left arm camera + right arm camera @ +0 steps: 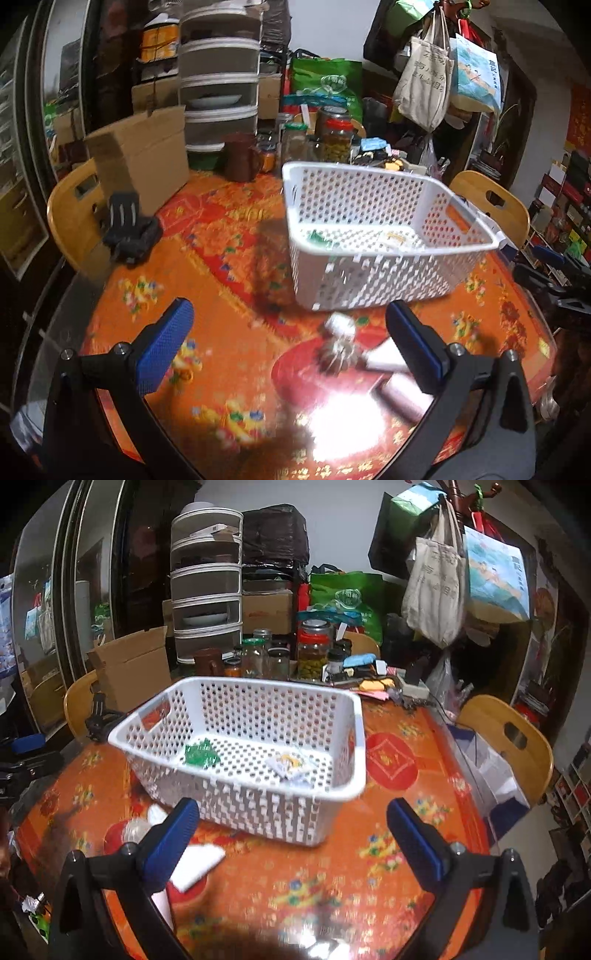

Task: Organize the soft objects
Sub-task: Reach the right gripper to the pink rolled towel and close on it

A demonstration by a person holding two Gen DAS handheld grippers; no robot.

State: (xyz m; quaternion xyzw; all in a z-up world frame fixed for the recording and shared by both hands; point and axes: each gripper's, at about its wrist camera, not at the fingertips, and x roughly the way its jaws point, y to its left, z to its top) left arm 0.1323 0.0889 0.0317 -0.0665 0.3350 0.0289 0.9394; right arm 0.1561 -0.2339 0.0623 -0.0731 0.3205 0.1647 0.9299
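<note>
A white perforated basket [476, 245] [347, 790] stands on the orange flowered table. Inside lie a green packet [201, 754] [317, 238] and a white-yellow packet [290, 764] [397, 236]. In front of the basket lie a silvery crumpled soft item [338, 341], a white flat pack [197, 864] [386, 356] and a pale roll [402, 397], all blurred. My left gripper [288, 349] is open and empty, above the table short of these items. My right gripper [291, 843] is open and empty; the white pack lies by its left finger.
Jars [314, 650], a brown mug [240, 157] and a cardboard box [144, 158] stand behind the basket. Wooden chairs [513, 738] [72, 218] flank the table. A black mount [129, 229] sits at the table's left edge. Bags hang at the back right.
</note>
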